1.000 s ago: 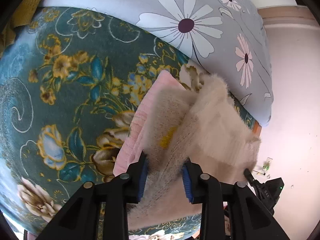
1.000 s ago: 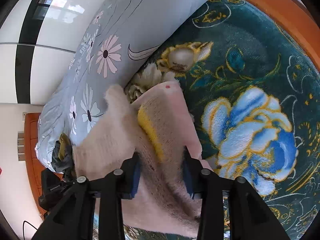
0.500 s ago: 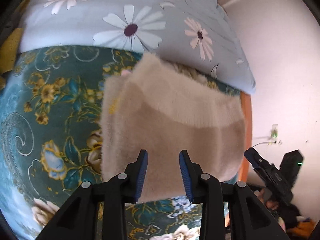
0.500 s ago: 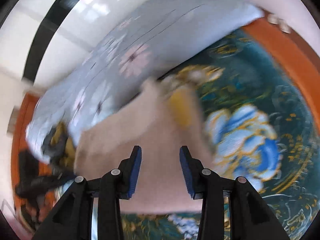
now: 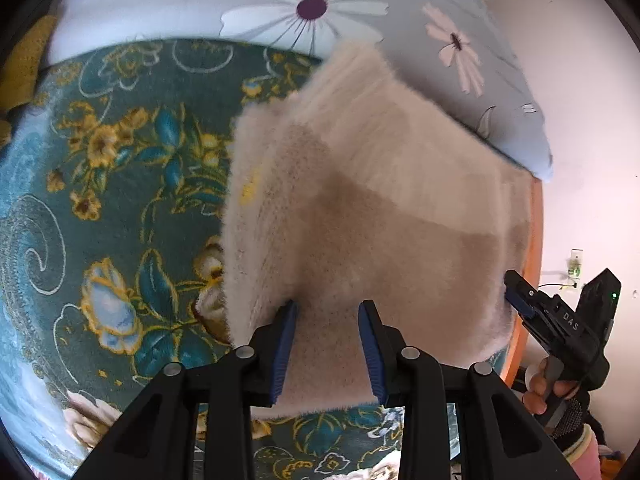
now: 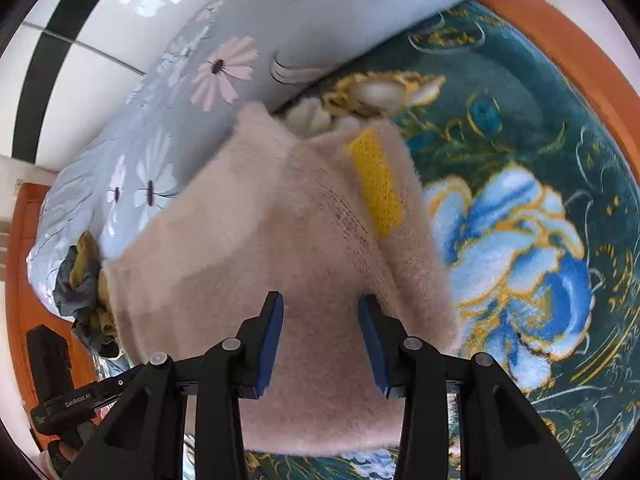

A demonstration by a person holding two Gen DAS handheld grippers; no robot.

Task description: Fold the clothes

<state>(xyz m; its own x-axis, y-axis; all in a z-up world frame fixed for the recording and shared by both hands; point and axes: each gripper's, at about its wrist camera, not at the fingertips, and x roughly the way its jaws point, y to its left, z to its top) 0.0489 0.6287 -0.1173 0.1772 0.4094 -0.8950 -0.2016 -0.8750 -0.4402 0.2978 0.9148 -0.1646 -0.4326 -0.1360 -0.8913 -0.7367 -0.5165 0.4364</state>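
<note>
Both claws pinch the fuzzy beige sweater (image 5: 360,200): left gripper (image 5: 327,344) and right gripper (image 6: 321,342) each clamp its near edge, keeping it stretched mid-frame above the teal floral blanket (image 5: 100,200), likely to fold it over

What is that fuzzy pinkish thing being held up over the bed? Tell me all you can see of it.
It is a fluffy knitted sweater, pale pink-beige, with a ribbed band and a yellow knit patch near one side seam. It is doubled over and held above the teal flowered blanket, its far edge near the grey daisy-print pillow. The left gripper and the right gripper each pinch a bunch of its near edge, one towards each side. Its edges look blurred.
</note>
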